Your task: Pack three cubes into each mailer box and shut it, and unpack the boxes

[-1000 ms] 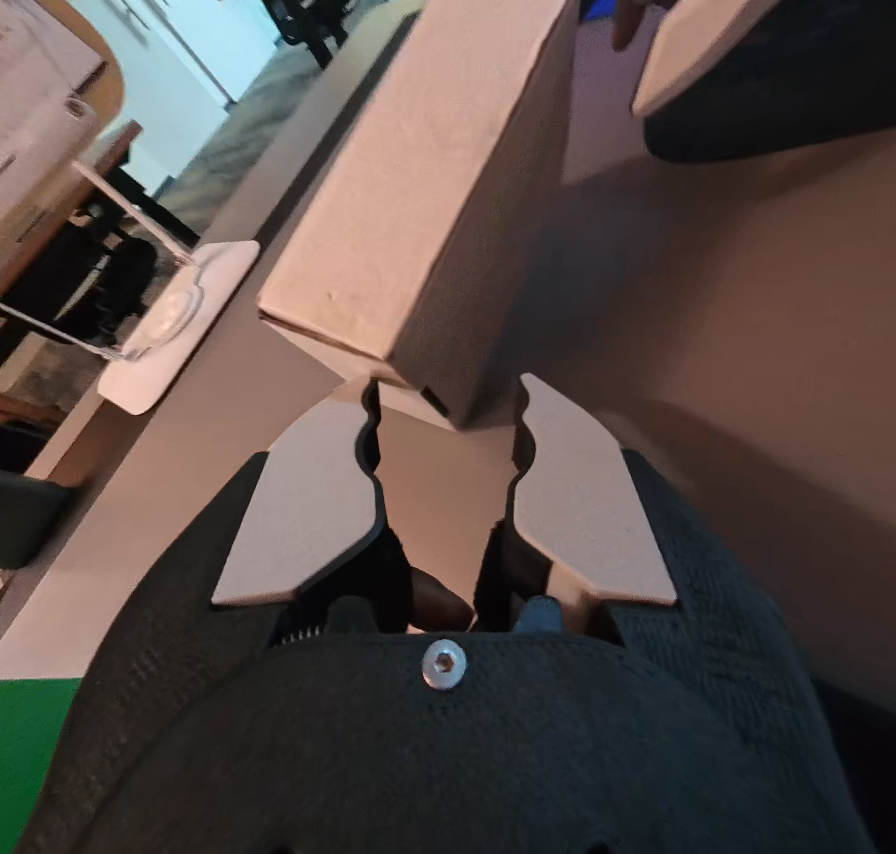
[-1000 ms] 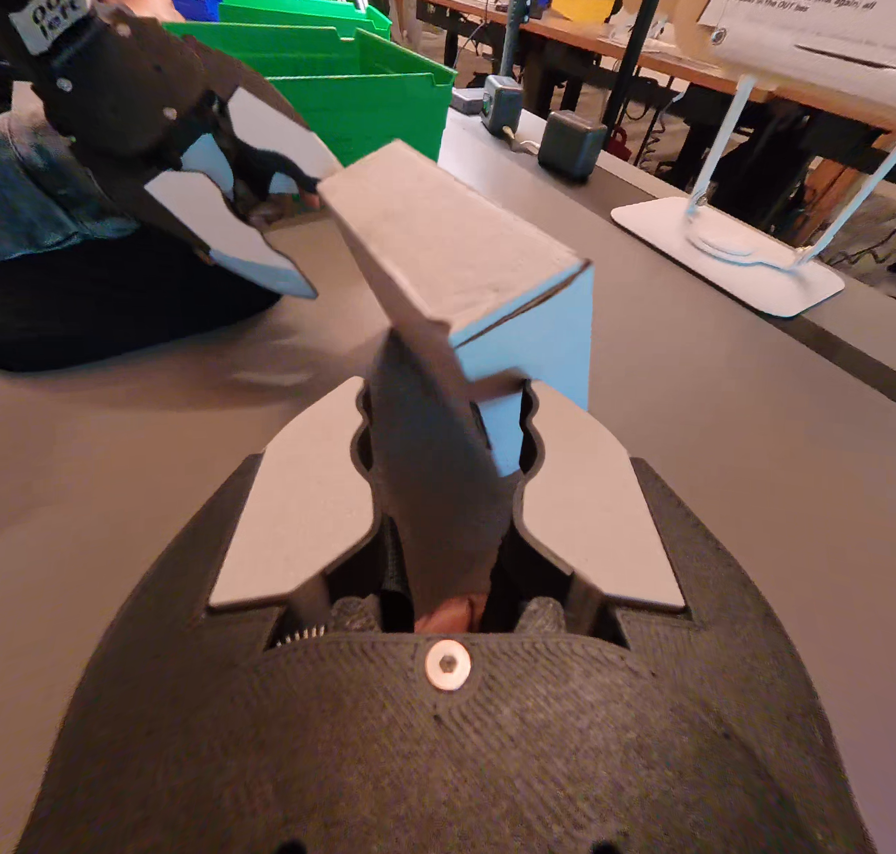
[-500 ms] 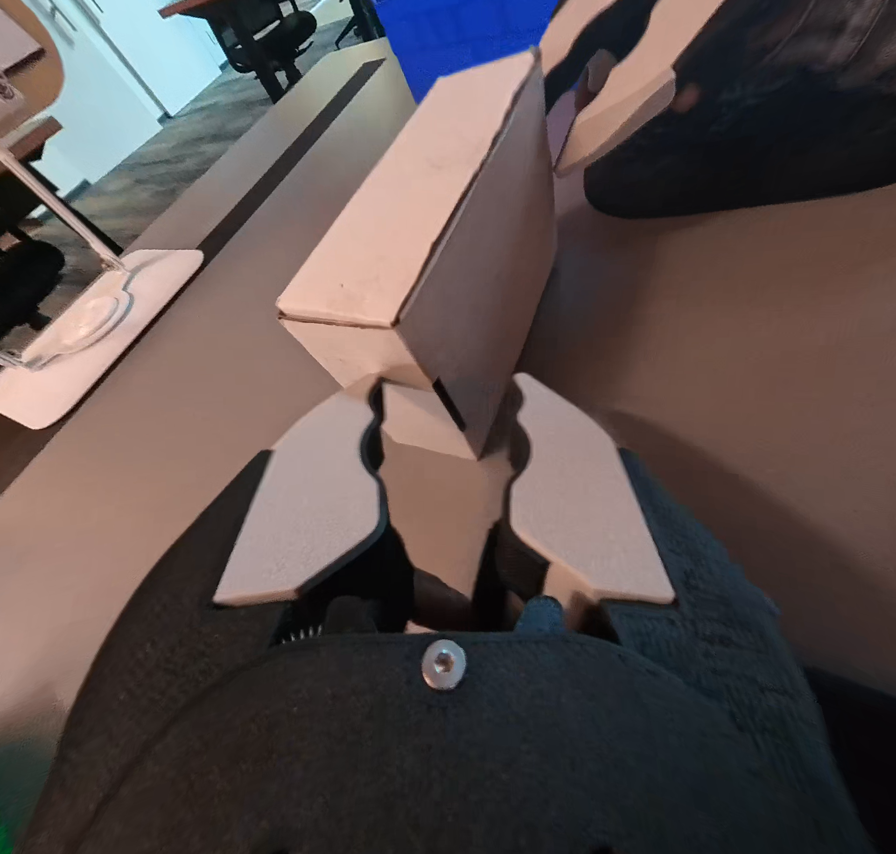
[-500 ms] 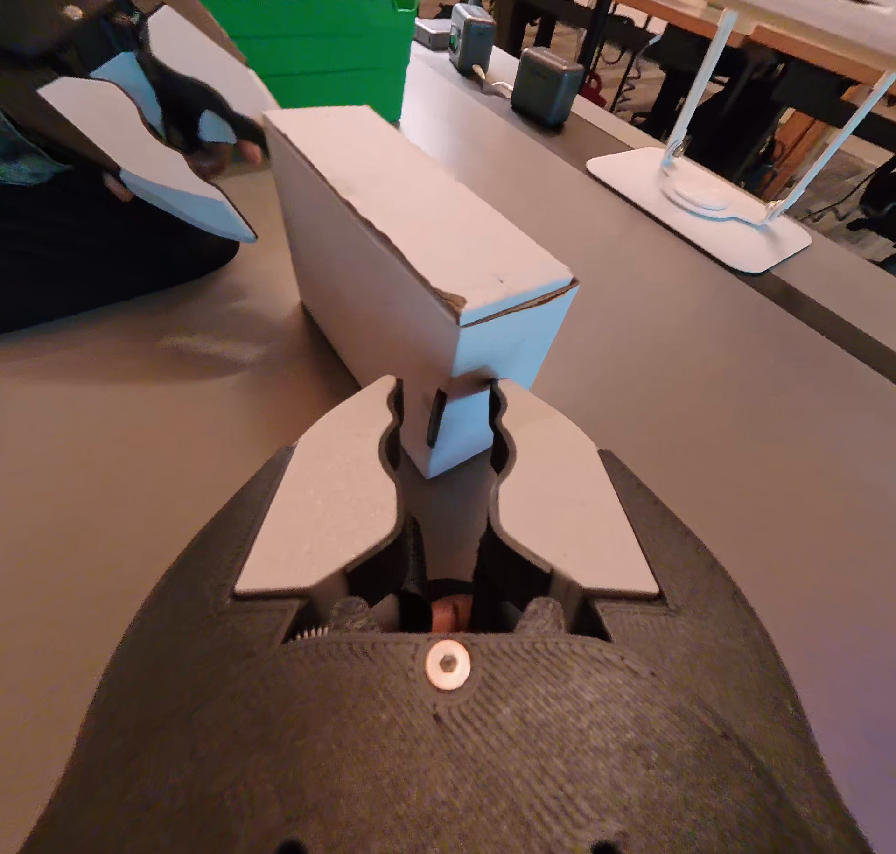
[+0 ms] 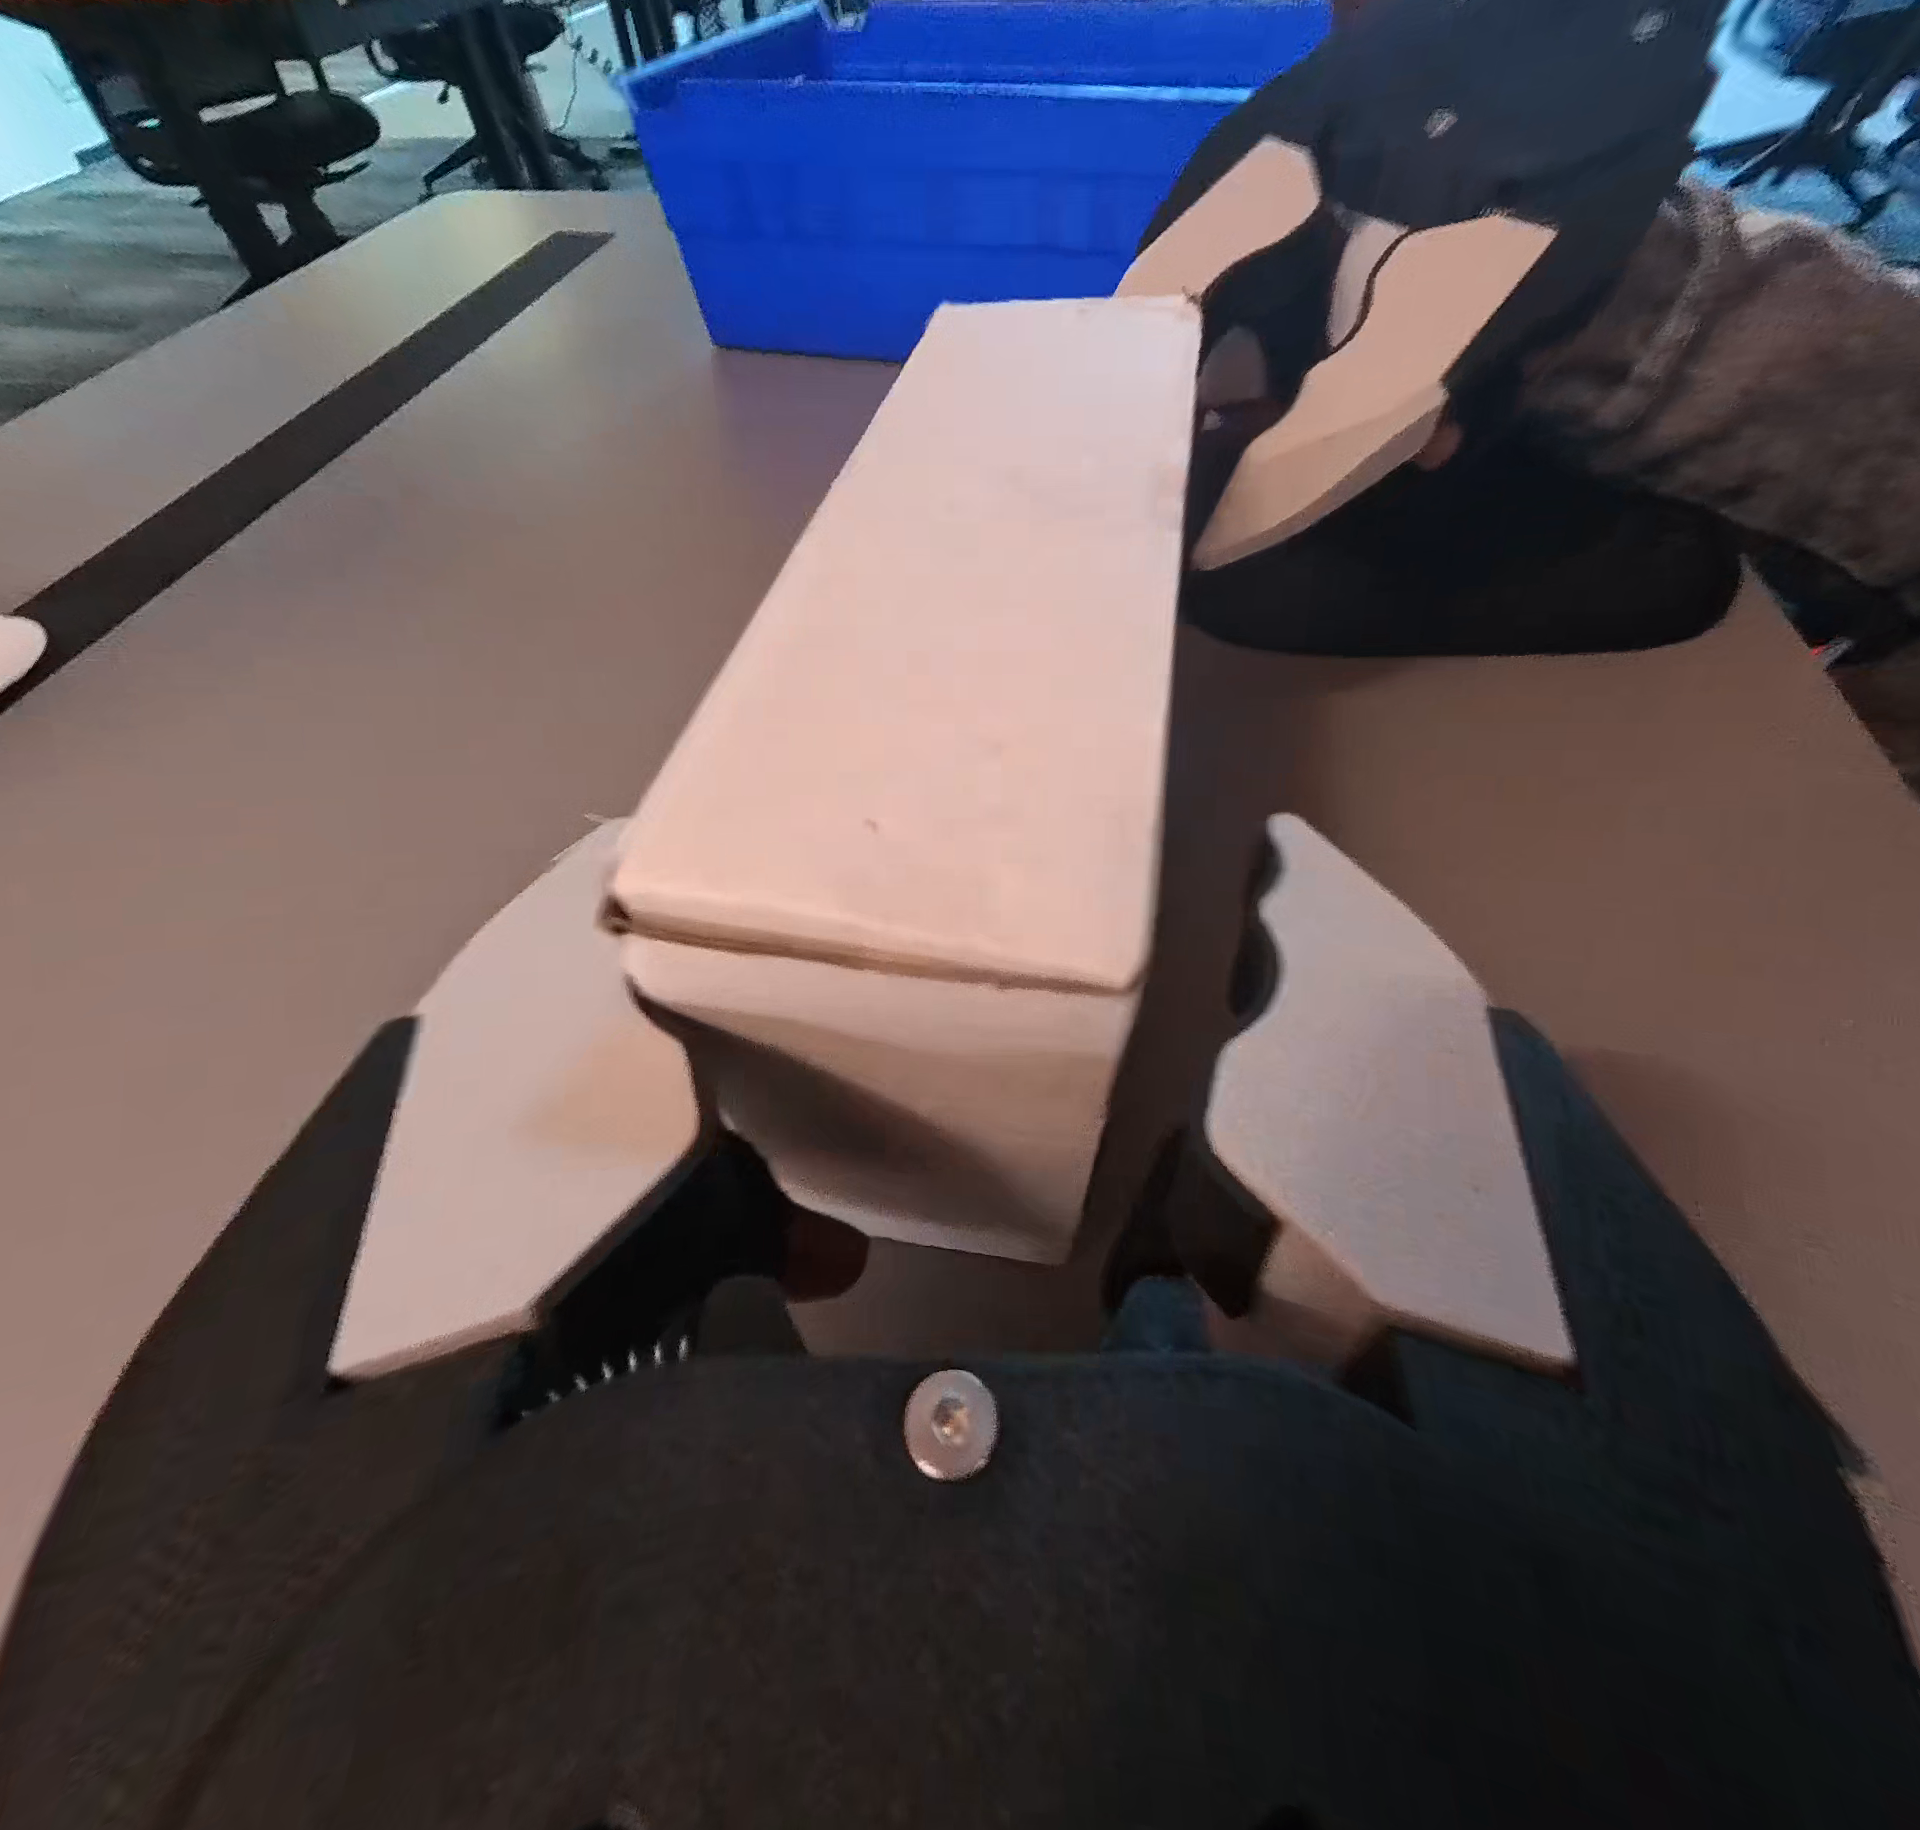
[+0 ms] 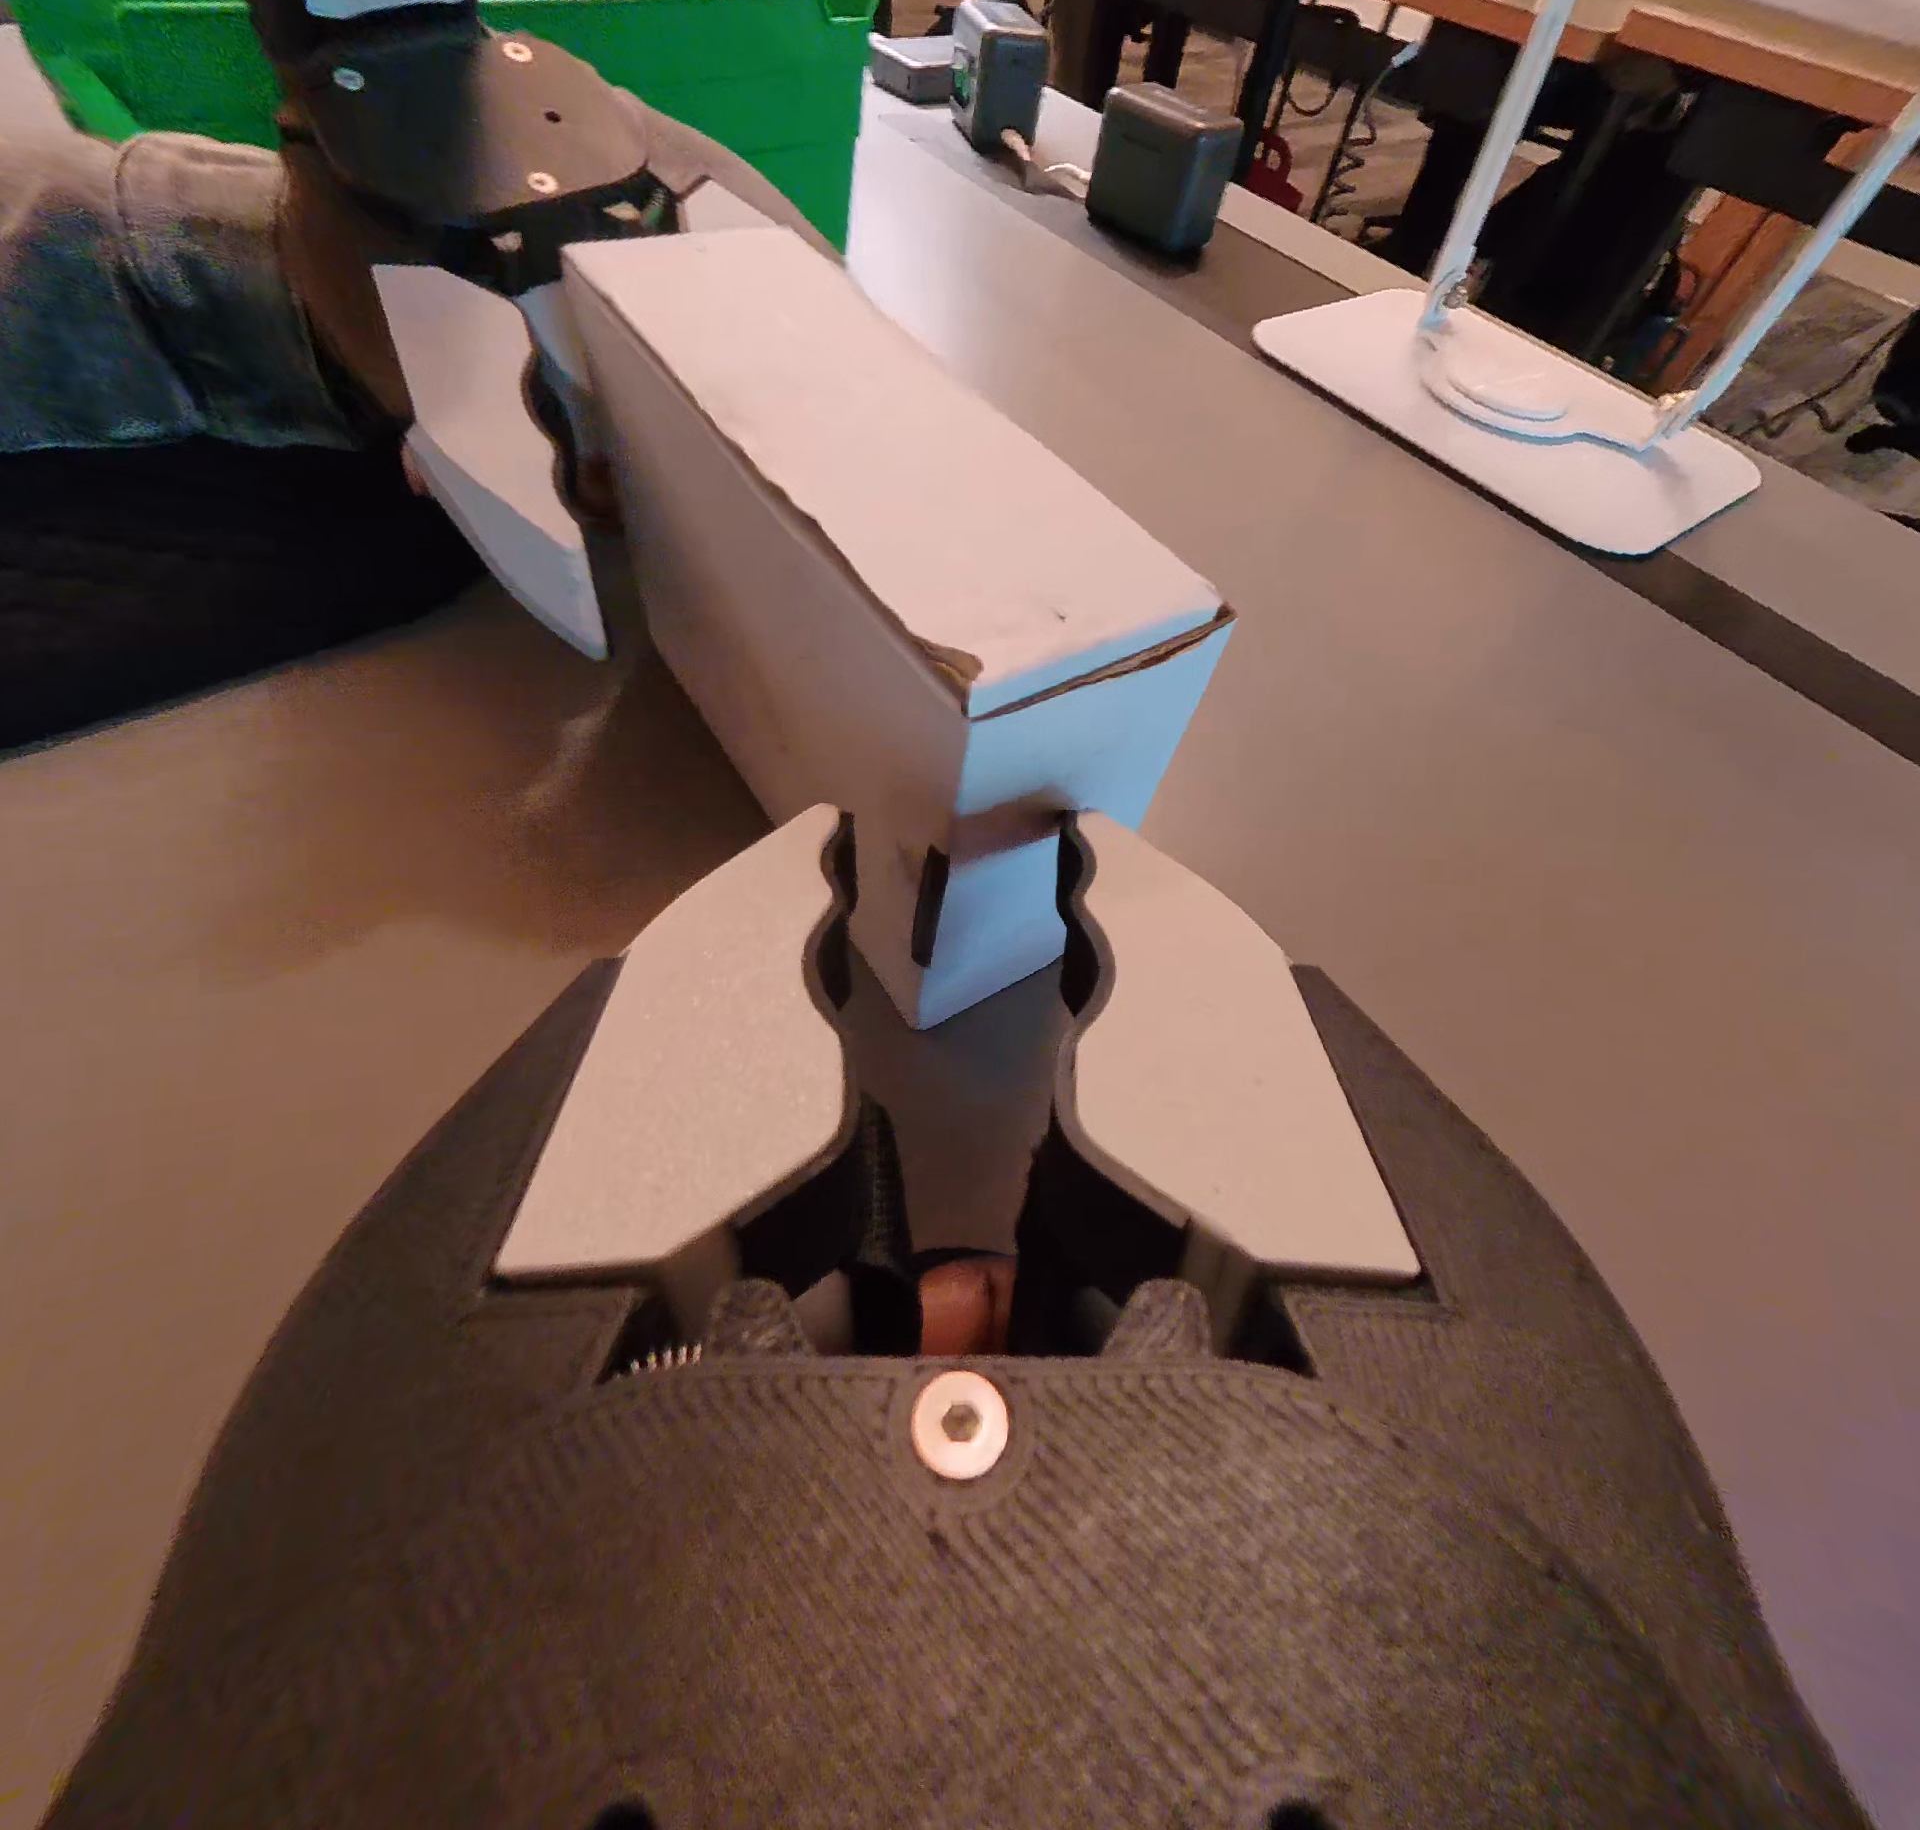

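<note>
Left wrist view: one closed white box (image 5: 966,637) lies lengthwise ahead, its near end sitting between the fingers of the left tool (image 5: 935,928). The fingers stand wide apart; the left one is partly hidden under the box corner, the right one shows a gap beside the box wall, so there is no clear grip. At the box's far end the right tool (image 5: 1262,398) meets it. One blue bin (image 5: 914,170) stands behind on the brown surface (image 5: 312,637).

Right wrist view: the same single box (image 6: 862,492) runs away from the camera, lid shut, with a frayed edge near its front corner. The right tool (image 6: 956,887) has its two fingers closed in on the box's lower near corner, pads against the cardboard. The left tool (image 6: 582,450) sits spread around the far end. One green bin (image 6: 665,45) stands behind it, and one white lamp base (image 6: 1507,409) and two small grey devices (image 6: 1164,170) sit to the right.
</note>
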`<state>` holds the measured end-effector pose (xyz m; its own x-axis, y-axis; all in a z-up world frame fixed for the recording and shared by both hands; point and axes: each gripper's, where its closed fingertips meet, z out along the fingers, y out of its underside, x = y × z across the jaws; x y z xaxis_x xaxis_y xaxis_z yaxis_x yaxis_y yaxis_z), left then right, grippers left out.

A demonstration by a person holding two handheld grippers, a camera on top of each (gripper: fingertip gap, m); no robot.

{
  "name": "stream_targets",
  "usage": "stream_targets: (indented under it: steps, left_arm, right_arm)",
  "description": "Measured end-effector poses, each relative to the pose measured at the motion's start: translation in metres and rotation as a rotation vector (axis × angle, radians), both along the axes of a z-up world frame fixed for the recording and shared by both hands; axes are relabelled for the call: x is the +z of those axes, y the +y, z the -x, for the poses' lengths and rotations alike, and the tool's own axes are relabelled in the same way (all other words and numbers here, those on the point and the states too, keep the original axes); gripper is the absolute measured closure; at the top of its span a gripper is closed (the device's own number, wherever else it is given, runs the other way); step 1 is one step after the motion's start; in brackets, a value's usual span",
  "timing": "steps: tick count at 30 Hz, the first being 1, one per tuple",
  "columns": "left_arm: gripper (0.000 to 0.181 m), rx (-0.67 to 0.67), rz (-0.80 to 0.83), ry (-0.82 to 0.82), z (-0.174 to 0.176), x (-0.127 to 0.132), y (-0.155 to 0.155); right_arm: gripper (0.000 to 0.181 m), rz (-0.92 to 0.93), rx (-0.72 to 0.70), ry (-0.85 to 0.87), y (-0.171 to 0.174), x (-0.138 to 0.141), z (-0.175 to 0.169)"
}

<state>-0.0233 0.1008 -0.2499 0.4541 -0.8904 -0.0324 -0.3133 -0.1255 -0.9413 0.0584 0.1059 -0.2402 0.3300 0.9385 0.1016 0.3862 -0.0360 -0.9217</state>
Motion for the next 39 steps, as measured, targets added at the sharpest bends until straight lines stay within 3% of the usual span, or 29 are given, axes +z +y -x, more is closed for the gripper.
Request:
stream_targets:
  steps: [2, 7, 8, 10, 13, 20, 23, 39]
  left_arm:
    - [0.098, -0.025, 0.015, -0.051, 0.001, 0.005, -0.002]
    - [0.104, -0.020, -0.069, -0.023, 0.001, 0.006, -0.008]
    - [0.104, -0.020, -0.075, -0.017, 0.001, 0.006, -0.009]
    - [0.104, -0.017, -0.056, -0.017, 0.002, 0.005, -0.010]
    - [0.104, -0.012, -0.030, -0.020, 0.002, 0.004, -0.009]
    - [0.104, -0.026, 0.019, -0.021, 0.001, 0.002, -0.012]
    - [0.104, -0.029, 0.029, -0.020, 0.001, 0.002, -0.013]
    - [0.105, -0.033, 0.033, 0.005, 0.002, 0.000, -0.014]
  right_arm:
    - [0.148, 0.021, -0.022, 0.013, 0.004, 0.001, -0.002]
    - [0.147, 0.014, 0.006, 0.015, 0.002, 0.003, -0.001]
    - [0.139, -0.020, 0.027, 0.018, 0.000, 0.007, -0.001]
    - [0.131, -0.203, 0.028, 0.065, 0.001, 0.030, -0.003]
    - [0.133, -0.567, 0.026, 0.086, -0.007, 0.066, -0.003]
    - [0.142, -0.830, 0.107, -0.168, -0.012, 0.065, 0.020]
    - [0.140, -0.823, 0.181, -0.288, -0.017, 0.050, 0.025]
    - [0.140, -1.010, 0.161, -0.457, -0.013, 0.062, 0.035]
